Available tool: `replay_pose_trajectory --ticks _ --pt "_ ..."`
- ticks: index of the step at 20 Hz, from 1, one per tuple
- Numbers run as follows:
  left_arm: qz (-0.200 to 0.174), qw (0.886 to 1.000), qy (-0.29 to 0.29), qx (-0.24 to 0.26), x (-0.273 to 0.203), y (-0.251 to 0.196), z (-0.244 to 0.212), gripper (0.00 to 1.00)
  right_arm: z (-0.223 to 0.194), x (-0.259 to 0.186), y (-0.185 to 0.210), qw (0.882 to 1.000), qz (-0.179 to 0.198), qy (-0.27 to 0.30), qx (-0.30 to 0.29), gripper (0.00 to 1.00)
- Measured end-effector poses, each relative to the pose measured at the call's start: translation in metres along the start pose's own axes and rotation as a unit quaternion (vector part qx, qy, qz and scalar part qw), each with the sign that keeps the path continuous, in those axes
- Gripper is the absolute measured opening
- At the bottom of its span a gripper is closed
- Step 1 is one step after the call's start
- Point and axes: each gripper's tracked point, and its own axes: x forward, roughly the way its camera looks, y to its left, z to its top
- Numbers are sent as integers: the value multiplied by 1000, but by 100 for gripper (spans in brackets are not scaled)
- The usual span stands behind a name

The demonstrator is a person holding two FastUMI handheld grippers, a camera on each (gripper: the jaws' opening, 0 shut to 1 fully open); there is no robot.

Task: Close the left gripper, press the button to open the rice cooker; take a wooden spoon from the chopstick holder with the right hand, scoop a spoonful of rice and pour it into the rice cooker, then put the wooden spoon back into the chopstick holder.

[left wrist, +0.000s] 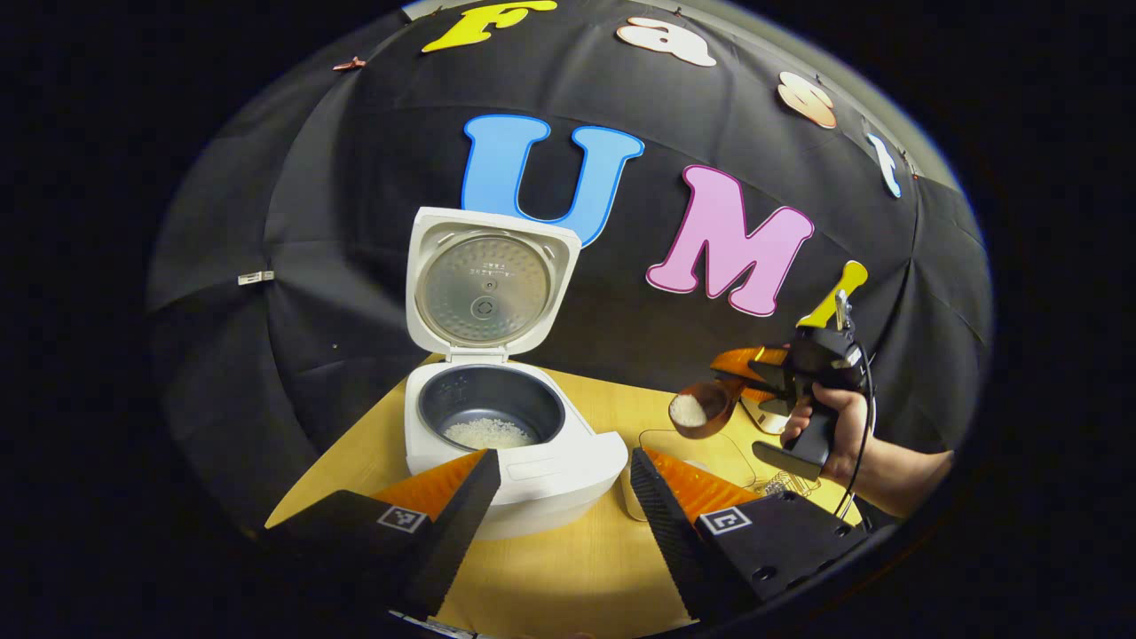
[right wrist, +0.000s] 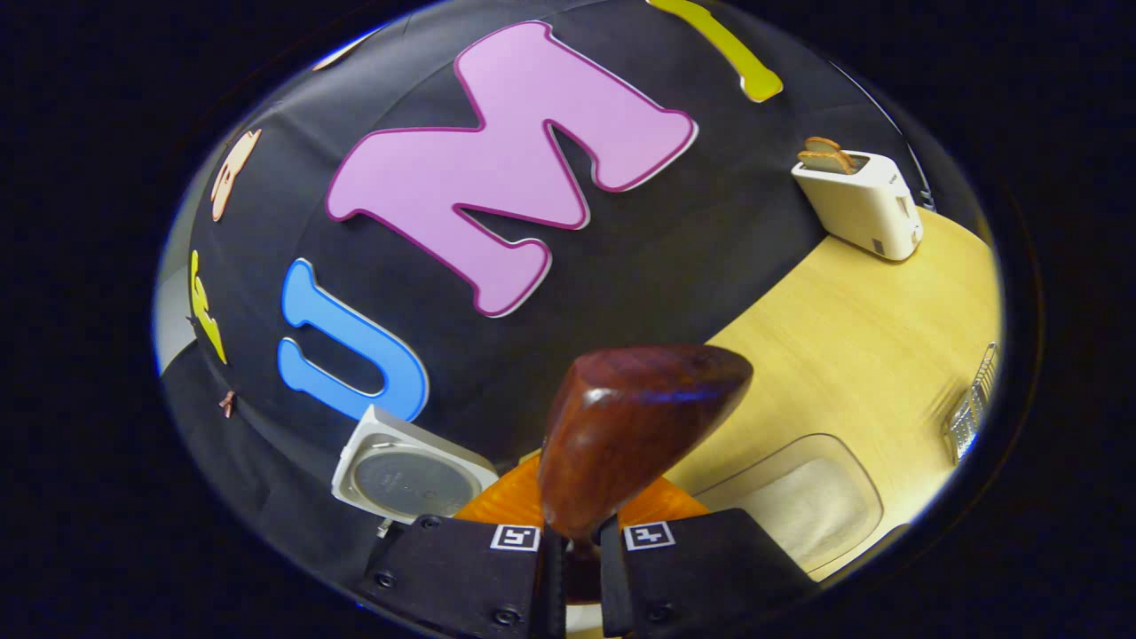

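I see the rice cooker (left wrist: 510, 444) standing open on the pale wood table (left wrist: 568, 568), its dimpled metal lid (left wrist: 484, 288) upright and some rice already in the dark pot. My right gripper (right wrist: 572, 537) is clamped on the glossy, dark wooden spoon (left wrist: 701, 410), whose rounded bowl carries white rice, held off to the cooker's right. I should travel level, then tip over the pot's middle. My left gripper (left wrist: 564, 497) hangs wide apart, empty.
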Motion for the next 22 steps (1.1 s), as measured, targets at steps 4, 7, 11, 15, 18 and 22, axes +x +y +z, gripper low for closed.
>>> replay_pose_trajectory --ticks 4,7,11,15,18,22 --pt "9 1000 -2 -8 -5 13 -1 95 -18 16 44 999 35 20 7 19" --pt "15 1000 -4 -6 -7 25 0 96 -34 31 70 998 50 29 -2 20" --pt "23 1000 -8 -12 -10 42 1 96 -64 48 104 996 72 53 -7 19" --pt "33 999 -16 -23 -12 61 5 96 -95 64 128 993 82 69 -45 19" --pt "44 998 -23 -33 -12 79 7 96 -113 77 138 989 85 69 -95 19" --pt "61 996 -34 -50 -14 100 14 95 -137 93 153 983 90 77 -138 19"
